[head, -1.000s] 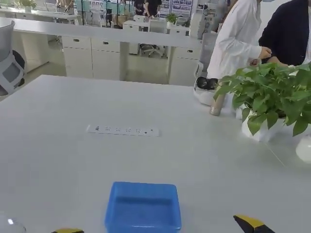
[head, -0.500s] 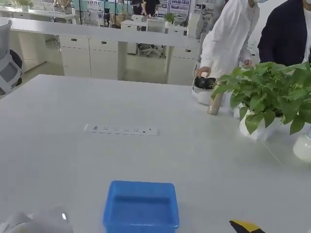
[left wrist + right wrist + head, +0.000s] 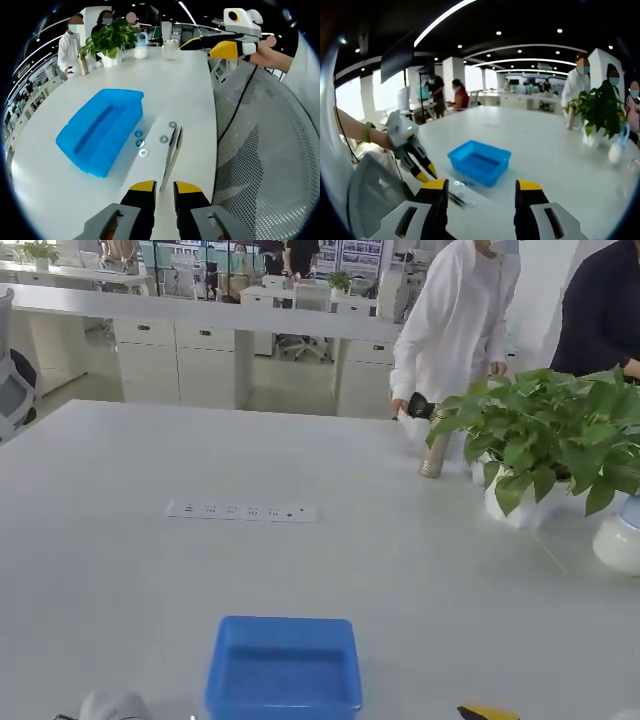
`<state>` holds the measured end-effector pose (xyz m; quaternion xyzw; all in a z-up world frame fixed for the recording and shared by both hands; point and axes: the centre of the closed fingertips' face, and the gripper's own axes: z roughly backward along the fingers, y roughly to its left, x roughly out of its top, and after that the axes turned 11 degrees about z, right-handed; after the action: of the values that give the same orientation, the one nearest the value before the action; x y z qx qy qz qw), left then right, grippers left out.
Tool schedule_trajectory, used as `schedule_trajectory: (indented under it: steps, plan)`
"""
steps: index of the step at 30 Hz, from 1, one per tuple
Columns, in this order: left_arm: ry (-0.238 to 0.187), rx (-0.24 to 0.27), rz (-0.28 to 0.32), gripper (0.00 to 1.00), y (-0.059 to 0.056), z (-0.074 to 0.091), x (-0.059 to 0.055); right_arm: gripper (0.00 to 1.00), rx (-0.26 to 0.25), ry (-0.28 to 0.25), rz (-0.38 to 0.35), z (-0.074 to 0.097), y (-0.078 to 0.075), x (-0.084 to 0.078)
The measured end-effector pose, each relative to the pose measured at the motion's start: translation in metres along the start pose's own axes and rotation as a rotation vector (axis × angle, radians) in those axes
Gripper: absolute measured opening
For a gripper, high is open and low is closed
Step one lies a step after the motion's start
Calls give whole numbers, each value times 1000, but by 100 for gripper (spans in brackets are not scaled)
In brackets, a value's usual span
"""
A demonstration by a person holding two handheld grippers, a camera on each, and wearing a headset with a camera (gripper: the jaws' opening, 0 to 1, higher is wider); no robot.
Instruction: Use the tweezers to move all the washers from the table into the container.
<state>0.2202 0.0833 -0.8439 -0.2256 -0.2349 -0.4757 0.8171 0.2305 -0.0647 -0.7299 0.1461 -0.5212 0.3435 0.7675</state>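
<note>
The blue container (image 3: 100, 131) (image 3: 283, 665) (image 3: 480, 161) stands empty near the table's front edge. Several metal washers (image 3: 144, 153) (image 3: 458, 183) lie on the table beside it, next to the tweezers (image 3: 172, 152) (image 3: 460, 200), which lie flat. My left gripper (image 3: 164, 189) (image 3: 426, 173) hovers at the tweezers' near end. Its jaws stand a narrow gap apart, and I cannot tell whether they touch the tweezers. My right gripper (image 3: 481, 187) (image 3: 200, 46) is wide open and holds nothing, raised off the table's edge. One yellow fingertip (image 3: 488, 712) of it shows in the head view.
A white power strip (image 3: 242, 511) lies mid-table. At the far right are a potted plant (image 3: 545, 435), a slim bottle (image 3: 434, 455) and a white jug (image 3: 618, 543). A person in a white coat (image 3: 450, 330) leans over the far edge. A mesh chair (image 3: 260, 165) sits beside the table.
The head camera has tilted, so both grippers sit lower in its frame and the left yellow tip has left it. The person in white has moved left and reached toward the table.
</note>
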Motion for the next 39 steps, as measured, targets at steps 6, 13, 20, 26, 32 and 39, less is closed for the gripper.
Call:
schedule_trajectory:
  steps: [6,13,20,26,32,39]
  plan:
    - [98,-10,-113,6,4,-8,-5,50,23,28,28,-3,6,-4]
    - [186,-41,-178,4,1,-16,-13,50,37,30,31,-4,9,-5]
    - [190,-24,-247,0,4,-16,-11,50,31,30,23,-2,6,-6]
    - [196,-14,-291,0,3,-15,-11,50,26,35,20,-2,5,-9]
    - [108,-22,-263,0,-7,2,4,49,20,34,28,1,3,-8]
    - [21,-21,-253,0,-23,34,32,49,17,27,22,1,1,-7]
